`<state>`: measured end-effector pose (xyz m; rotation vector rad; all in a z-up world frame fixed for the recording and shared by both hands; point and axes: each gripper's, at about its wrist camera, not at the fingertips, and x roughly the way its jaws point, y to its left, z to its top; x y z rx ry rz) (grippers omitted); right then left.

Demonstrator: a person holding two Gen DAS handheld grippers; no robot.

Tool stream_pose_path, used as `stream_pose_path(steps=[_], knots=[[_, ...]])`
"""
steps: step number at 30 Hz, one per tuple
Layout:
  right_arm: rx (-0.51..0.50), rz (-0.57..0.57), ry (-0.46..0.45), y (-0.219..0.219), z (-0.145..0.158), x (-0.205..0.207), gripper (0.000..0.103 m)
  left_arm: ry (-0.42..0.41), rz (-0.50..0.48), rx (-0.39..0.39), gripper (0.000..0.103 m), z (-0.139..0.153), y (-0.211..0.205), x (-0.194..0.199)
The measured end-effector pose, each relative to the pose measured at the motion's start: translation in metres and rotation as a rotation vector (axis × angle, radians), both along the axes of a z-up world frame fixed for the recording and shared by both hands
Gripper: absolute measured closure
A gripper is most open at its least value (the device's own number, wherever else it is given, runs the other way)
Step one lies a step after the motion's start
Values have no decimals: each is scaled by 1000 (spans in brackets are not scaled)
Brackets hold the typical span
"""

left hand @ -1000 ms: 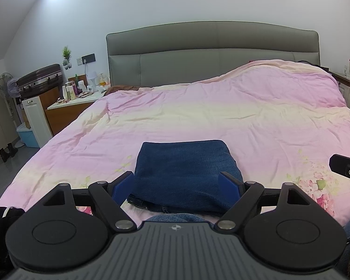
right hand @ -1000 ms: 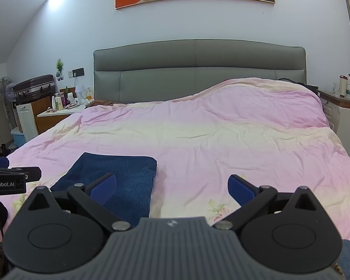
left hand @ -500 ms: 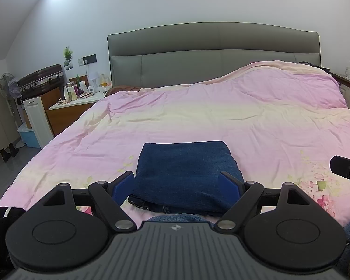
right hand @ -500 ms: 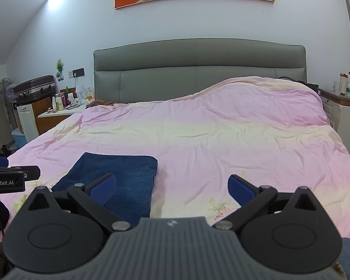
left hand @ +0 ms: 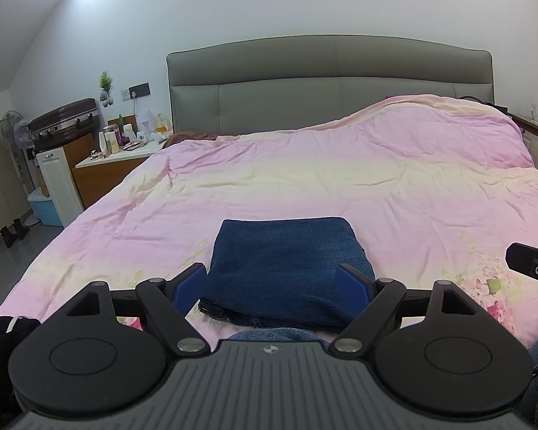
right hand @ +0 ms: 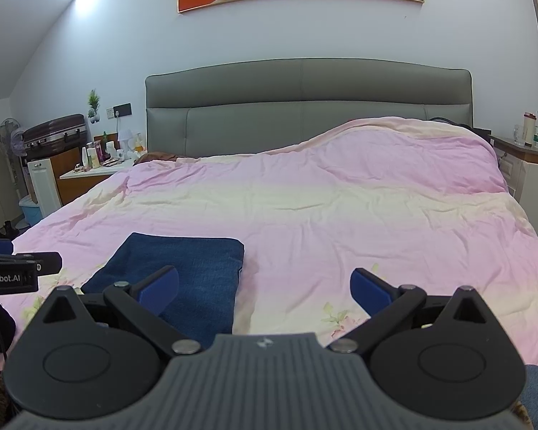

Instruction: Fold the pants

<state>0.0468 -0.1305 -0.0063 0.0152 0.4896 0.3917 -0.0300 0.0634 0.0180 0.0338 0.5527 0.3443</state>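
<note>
The dark blue denim pants (left hand: 283, 265) lie folded into a compact rectangle on the pink bedspread (left hand: 305, 186), near the bed's front edge. My left gripper (left hand: 273, 285) is open and empty, held just in front of the folded pants, with a blue pad on each side of the pile. In the right wrist view the pants (right hand: 183, 276) lie left of centre. My right gripper (right hand: 265, 286) is open and empty, above the bedspread (right hand: 340, 215) to the right of the pants.
A grey padded headboard (left hand: 322, 86) stands at the far end. A bedside table with bottles (left hand: 118, 154), a white cabinet and a suitcase (left hand: 64, 122) are at the left. Another bedside shelf with bottles (right hand: 527, 139) is at the right. The person's jeans-clad knee (left hand: 276, 333) is below.
Both grippers have drawn back slightly from the pants and stay open. The folded pants have not moved.
</note>
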Motion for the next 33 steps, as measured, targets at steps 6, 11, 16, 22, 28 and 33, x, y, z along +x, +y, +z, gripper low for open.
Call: stream_pose_path(steps=[6,11,16,22,28,33], knots=[[0,3,2,0,0,-1,5,-2,3,-2,8,1,-1,-1],[1,3,2,-1,1,-2,5,-4,0,7,8,1,-5,-1],[4,4,4,-2,1,-1,5,1,0,9,8,1,-9,0],[13,-4,21,-5,0,1,5,7,-9,8,8,1,-11,3],[3,-9,49,-4,-2,4,5,0,-23,5,8,2,-11,4],[-7,-12,65,-2,-4,6,5,0,-36,-5,8,1,-11,5]])
